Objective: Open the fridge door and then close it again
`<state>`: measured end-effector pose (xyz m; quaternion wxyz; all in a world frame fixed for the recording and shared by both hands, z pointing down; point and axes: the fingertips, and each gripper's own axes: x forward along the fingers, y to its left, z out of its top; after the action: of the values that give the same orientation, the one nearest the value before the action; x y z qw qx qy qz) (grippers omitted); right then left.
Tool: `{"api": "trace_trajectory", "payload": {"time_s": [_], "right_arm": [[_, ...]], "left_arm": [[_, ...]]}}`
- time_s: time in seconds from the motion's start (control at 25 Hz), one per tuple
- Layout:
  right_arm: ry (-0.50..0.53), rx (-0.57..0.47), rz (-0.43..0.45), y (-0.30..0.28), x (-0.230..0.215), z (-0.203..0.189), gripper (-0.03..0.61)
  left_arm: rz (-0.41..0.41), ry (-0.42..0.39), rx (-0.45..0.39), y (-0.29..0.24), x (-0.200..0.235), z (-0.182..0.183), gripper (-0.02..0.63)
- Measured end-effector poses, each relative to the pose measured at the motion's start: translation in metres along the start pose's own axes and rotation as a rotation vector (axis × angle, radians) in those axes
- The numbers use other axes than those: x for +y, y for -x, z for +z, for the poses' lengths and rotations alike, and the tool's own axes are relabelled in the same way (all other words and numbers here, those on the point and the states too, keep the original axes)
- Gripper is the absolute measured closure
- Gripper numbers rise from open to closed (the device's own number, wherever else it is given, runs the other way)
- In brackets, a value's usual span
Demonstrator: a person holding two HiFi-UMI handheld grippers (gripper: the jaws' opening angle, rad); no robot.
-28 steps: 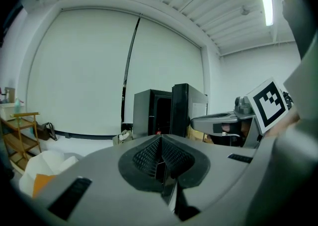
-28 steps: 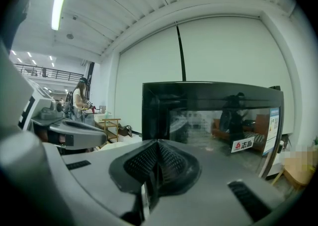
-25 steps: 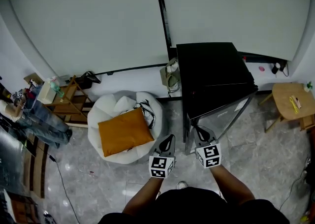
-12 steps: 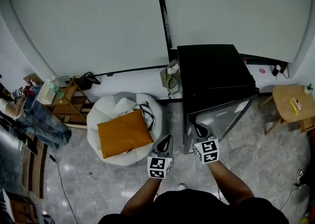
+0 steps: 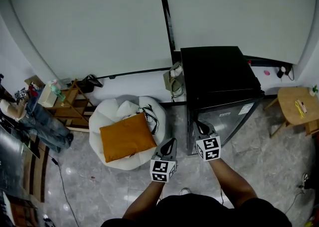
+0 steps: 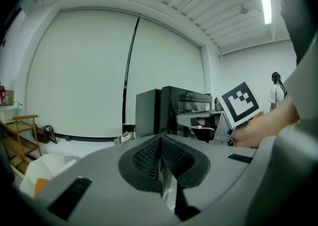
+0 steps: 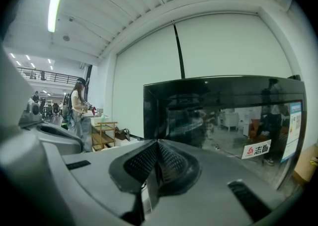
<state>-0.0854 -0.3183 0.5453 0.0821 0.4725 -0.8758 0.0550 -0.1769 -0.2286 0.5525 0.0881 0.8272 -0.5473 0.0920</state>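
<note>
right gripper point(image 5: 199, 125) close before the fridge door point(image 5: 227, 116) and left gripper point(image 5: 172, 140) just left of it both have fingers closed together, empty.

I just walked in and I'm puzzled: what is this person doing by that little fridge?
A person stands at a small black fridge, with a pair of grey tongs in each hand. The right tongs, shut and empty, are up against the fridge's glossy door near its left edge. The door looks nearly or fully closed. The left tongs, also shut, hang idle alongside.
</note>
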Motion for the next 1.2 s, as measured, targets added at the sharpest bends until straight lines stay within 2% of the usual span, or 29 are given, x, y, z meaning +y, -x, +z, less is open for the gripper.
{"api": "trace_trajectory", "payload": {"time_s": [0.4, 0.64, 0.8, 0.92, 1.04, 1.2], "right_arm": [[0.03, 0.046, 0.0, -0.028, -0.007, -0.006, 0.56], [-0.078, 0.057, 0.004, -0.031, -0.008, -0.006, 0.56], [-0.108, 0.066, 0.017, -0.028, -0.006, -0.005, 0.56], [-0.132, 0.037, 0.074, -0.016, 0.003, 0.008, 0.56], [-0.123, -0.004, 0.088, 0.004, 0.008, 0.025, 0.56], [-0.056, -0.061, 0.087, 0.038, 0.015, 0.042, 0.56]], "left_arm": [[0.02, -0.007, 0.012, 0.007, 0.005, -0.004, 0.592], [0.033, -0.005, 0.014, 0.01, 0.005, 0.001, 0.592], [0.02, -0.01, 0.006, 0.008, -0.007, 0.004, 0.592], [-0.01, -0.014, 0.006, 0.006, -0.024, 0.007, 0.592], [-0.031, -0.005, -0.018, 0.006, -0.04, 0.016, 0.592], [-0.049, 0.0, -0.039, 0.014, -0.054, 0.021, 0.592]]}}
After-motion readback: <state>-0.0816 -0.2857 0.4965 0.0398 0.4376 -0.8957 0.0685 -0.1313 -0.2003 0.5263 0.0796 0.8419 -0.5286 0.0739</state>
